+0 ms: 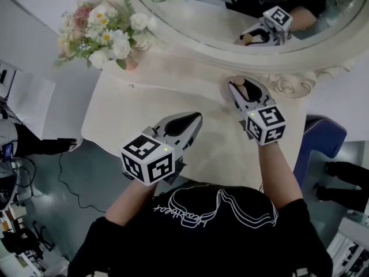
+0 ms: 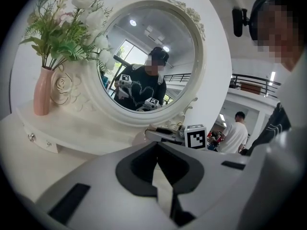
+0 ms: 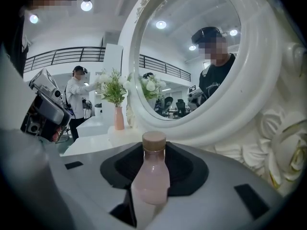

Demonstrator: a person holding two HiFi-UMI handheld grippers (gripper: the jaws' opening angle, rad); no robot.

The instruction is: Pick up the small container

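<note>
Gripping looks done, lifting does not: the right gripper point(image 3: 153, 147) sits with its jaws narrow against the sides of the small container point(image 3: 152, 176), a pink capped bottle that appears to stand on the dressing table point(image 1: 144, 97) just before the mirror base point(image 1: 288, 79). The left gripper point(image 2: 156, 145) hovers nearer the table's front edge, jaws together, empty.

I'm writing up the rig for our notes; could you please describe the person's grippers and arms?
Both the left gripper and right gripper have light grey tapered shells with black lining inside the jaws. Each carries a white cube printed with black square markers and a small green light. The person wears a black short-sleeved T-shirt with white line print.
</note>
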